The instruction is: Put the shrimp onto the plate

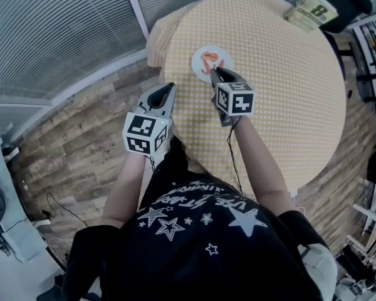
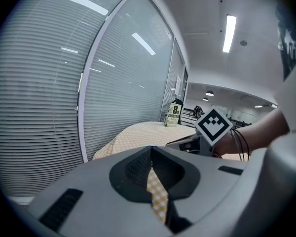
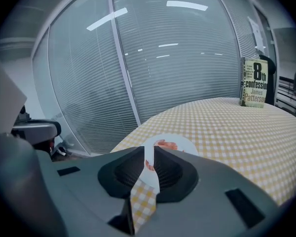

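from the head view, your right gripper point(image 1: 217, 73) sits at the near rim of the white plate point(image 1: 199, 54), where the shrimp point(image 1: 210, 59) already lies, on the round table's yellow checked cloth point(image 1: 282, 93), while your left gripper point(image 1: 168, 89) hangs by the table's edge above the wood-plank floor point(image 1: 81, 143). your left gripper view shows its jaws pressed together at the tips with nothing between them, with the cloth, a paperback book point(image 2: 174, 113) and slatted blinds point(image 2: 49, 107) beyond. your right gripper view shows its jaws parted by a narrow slit, empty, with the plate and shrimp just ahead.
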Available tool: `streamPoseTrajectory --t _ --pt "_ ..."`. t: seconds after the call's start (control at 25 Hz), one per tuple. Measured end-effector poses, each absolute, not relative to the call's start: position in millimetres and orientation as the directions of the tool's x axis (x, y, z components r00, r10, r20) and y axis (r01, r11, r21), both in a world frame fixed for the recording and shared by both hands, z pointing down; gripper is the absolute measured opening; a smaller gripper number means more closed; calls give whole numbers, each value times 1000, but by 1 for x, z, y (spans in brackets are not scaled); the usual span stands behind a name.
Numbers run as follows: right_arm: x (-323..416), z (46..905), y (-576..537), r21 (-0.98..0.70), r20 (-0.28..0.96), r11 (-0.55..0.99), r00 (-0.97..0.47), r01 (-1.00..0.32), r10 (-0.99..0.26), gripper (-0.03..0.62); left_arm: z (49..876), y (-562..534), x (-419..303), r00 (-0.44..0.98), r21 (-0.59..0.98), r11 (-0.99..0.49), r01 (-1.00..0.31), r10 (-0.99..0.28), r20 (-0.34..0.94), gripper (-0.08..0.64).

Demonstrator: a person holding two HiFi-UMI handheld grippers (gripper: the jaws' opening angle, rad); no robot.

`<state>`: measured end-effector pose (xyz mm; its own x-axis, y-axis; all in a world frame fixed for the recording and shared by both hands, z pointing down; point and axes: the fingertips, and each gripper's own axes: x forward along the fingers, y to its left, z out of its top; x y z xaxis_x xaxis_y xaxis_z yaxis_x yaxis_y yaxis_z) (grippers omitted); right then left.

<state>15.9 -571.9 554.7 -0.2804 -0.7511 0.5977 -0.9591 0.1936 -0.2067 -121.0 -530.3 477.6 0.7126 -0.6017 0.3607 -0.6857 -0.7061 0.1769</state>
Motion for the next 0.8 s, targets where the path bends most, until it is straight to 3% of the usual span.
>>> streamPoseTrajectory --t 0.8 --pt "66 466 -436 -348 394 292 -422 -891 -817 55 427 -415 -58 720 125 -723 -679 -623 305 8"
